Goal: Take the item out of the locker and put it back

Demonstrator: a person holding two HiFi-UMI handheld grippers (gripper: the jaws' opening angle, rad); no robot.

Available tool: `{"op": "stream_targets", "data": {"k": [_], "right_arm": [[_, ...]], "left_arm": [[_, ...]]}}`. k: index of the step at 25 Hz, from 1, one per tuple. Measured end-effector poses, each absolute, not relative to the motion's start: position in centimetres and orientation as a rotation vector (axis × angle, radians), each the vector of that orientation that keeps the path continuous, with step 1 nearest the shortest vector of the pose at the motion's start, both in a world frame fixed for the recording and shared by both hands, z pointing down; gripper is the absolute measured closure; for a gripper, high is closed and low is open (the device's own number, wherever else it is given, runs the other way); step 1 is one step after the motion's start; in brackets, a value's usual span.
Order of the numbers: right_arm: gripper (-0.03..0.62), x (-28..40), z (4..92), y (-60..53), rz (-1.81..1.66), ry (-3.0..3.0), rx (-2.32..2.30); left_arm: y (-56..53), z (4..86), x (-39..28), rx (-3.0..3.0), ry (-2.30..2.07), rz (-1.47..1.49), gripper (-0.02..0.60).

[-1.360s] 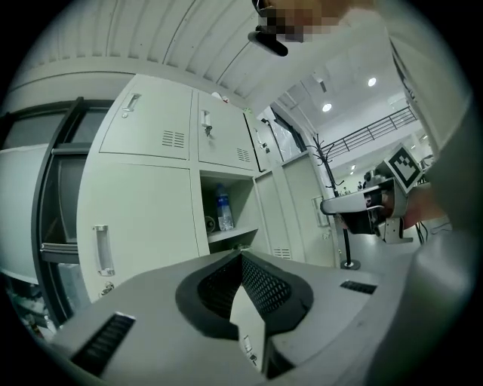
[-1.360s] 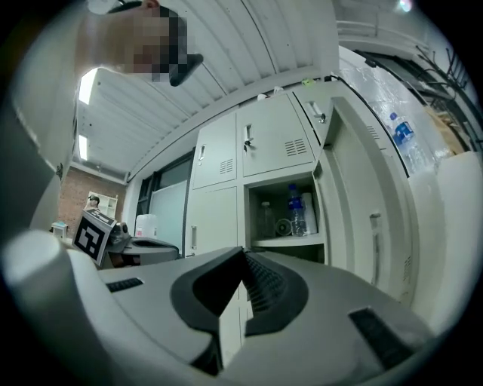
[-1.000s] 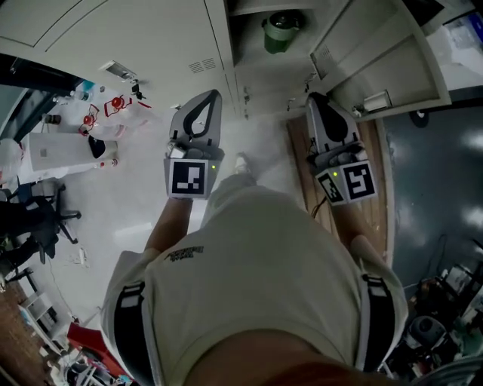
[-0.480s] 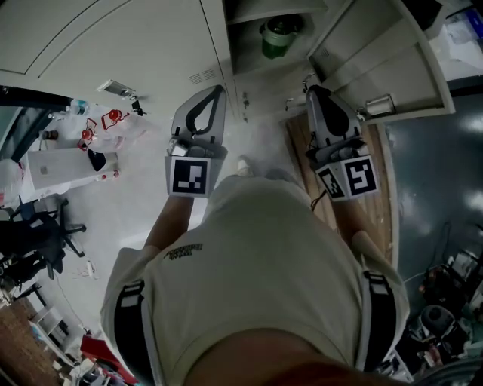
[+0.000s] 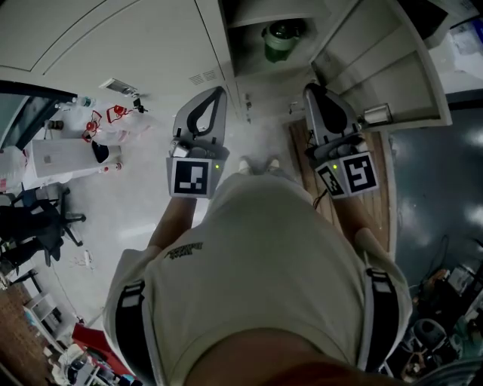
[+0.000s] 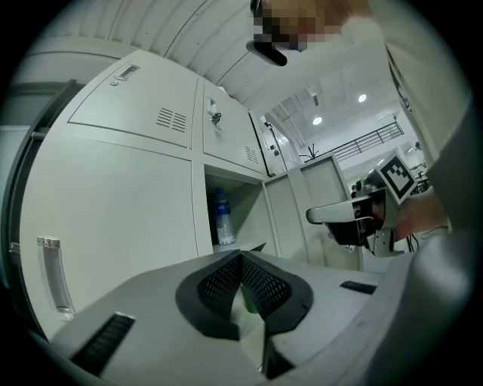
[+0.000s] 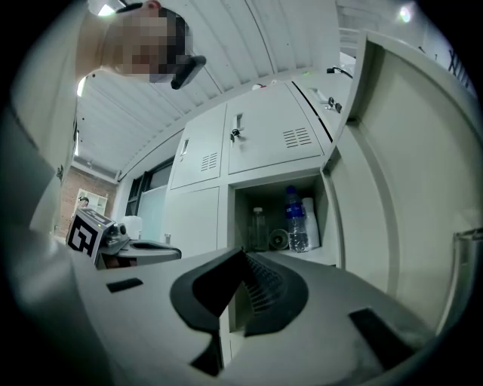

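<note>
A green container [image 5: 281, 38] stands inside an open locker compartment [image 5: 260, 15] at the top of the head view. Above it, an open compartment holds a blue-labelled water bottle [image 7: 296, 219], a clear bottle [image 7: 259, 228] and a white roll [image 7: 312, 219]; that water bottle [image 6: 221, 222] also shows in the left gripper view. My left gripper [image 5: 219, 90] is shut and empty, held in front of the closed locker doors. My right gripper [image 5: 311, 88] is shut and empty, just below the open compartment beside the open door [image 5: 385, 60]. Both point at the lockers, apart from the items.
A wooden board [image 5: 377, 203] lies on the floor under my right arm. Red-and-white items [image 5: 106, 124], a white box [image 5: 56, 158] and an office chair [image 5: 38, 226] are on the floor at left. The open door [image 7: 407, 188] stands close at right.
Both grippers have edged slightly toward the lockers, and the head view has shifted a little. The jaws stay shut.
</note>
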State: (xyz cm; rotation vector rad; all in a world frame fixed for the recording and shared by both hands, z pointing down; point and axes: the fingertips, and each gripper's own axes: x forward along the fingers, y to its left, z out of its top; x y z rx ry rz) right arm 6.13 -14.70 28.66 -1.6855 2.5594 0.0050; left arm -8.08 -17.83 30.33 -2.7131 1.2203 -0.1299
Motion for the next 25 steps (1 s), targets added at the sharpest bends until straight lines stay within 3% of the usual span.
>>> {"op": "stream_targets", "data": {"k": [19,21,23,25], "right_arm": [[0.581,7.5,28.9,-16.1,-0.007,2.559,-1.688],[0.526,7.5,28.8,-16.6,0.006,2.56,-1.69],[0.514,7.7,28.7,-17.2,0.02,2.555,-1.701],[0.449,7.9,28.9,-18.0,0.025,2.543,-1.719]], "left_arm": [[-18.3,30.8,-6.9,-2.692,1.274,-0.154,0.566],[-18.6,30.9,-6.7,-2.694,1.268,-0.159,0.566],[-19.0,31.0,-6.5,-2.691,1.267,-0.168,0.566],[-19.6,31.1,-6.5,-2.691,1.273,-0.169,0.566]]}}
